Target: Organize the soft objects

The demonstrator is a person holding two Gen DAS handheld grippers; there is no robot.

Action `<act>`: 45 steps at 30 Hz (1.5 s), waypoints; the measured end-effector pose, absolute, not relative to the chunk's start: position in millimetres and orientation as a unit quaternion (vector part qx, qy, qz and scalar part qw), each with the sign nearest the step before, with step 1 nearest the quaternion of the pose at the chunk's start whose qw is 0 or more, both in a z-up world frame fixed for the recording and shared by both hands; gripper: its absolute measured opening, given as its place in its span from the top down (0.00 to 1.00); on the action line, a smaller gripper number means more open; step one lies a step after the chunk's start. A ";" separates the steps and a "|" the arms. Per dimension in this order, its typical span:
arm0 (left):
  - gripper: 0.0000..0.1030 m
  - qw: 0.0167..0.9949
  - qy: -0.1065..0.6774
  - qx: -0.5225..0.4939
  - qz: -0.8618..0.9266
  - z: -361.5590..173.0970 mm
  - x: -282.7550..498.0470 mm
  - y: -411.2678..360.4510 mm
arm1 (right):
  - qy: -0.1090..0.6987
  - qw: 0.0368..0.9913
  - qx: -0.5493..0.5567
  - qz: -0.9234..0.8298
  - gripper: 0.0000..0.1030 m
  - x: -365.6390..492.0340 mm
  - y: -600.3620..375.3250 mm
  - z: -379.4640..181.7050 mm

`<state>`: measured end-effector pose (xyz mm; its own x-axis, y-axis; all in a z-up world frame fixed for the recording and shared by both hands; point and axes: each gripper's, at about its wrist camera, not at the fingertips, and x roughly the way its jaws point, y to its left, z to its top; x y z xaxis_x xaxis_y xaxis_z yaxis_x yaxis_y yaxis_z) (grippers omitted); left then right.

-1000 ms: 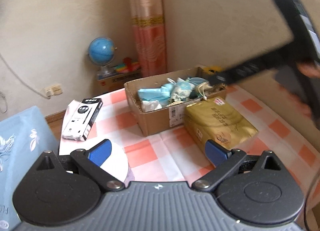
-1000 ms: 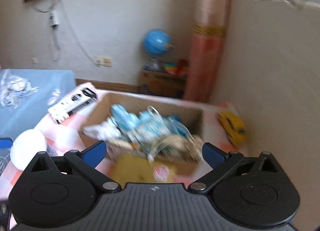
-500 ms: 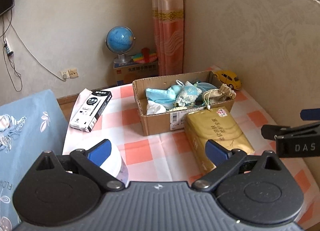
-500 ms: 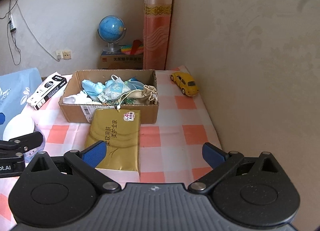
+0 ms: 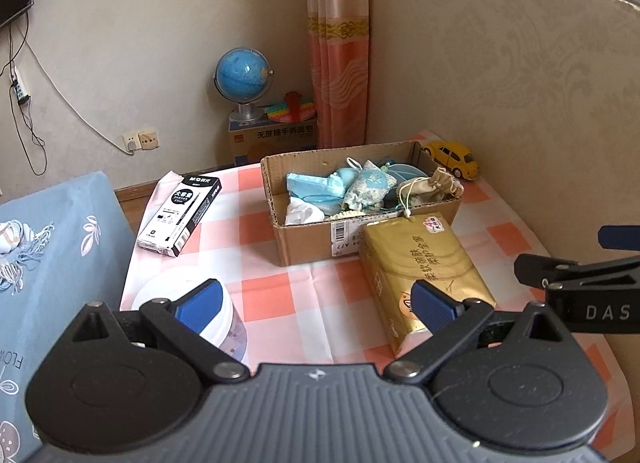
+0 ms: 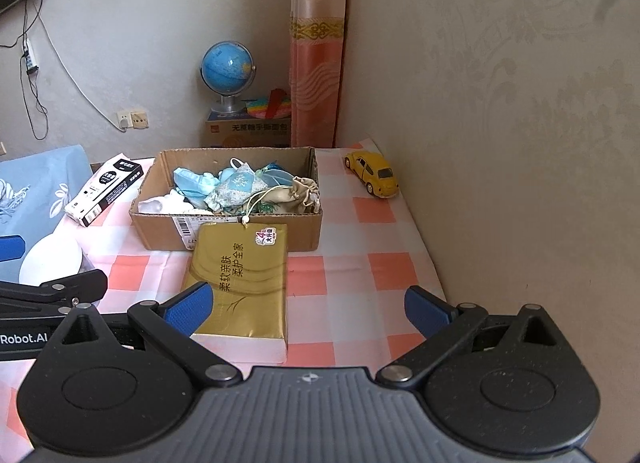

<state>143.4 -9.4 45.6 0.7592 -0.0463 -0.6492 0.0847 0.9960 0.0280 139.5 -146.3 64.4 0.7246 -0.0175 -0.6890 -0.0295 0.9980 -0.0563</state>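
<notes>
Soft pouches already in cardboard box (image 6: 226, 199); gold tissue pack (image 6: 240, 283) left outside. Left gripper (image 5: 316, 305) & right gripper (image 6: 306, 305) both spread wide, empty.

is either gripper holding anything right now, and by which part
Nothing is held. The left gripper and right gripper both have open, empty jaws.

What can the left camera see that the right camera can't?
Only the left wrist view shows the white tub's clear side and the right gripper poking in. Only the right wrist view shows the whole gold tissue pack and the left gripper's arm. Both show the cardboard box of soft pouches, the yellow toy car, the pen box and the globe.
</notes>
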 end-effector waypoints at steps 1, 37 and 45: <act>0.03 0.937 0.345 0.028 -0.035 45.9 143.4 -9.8 | 0.371 0.928 -0.031 0.004 0.00 139.0 -146.3 64.7; 0.03 0.940 0.339 0.023 -0.033 51.1 137.2 -13.6 | 0.364 0.931 -0.030 0.001 0.00 131.9 -148.2 66.9; 0.03 0.940 0.340 0.023 -0.031 50.4 135.9 -14.6 | 0.365 0.931 -0.029 0.001 0.00 131.3 -148.9 66.7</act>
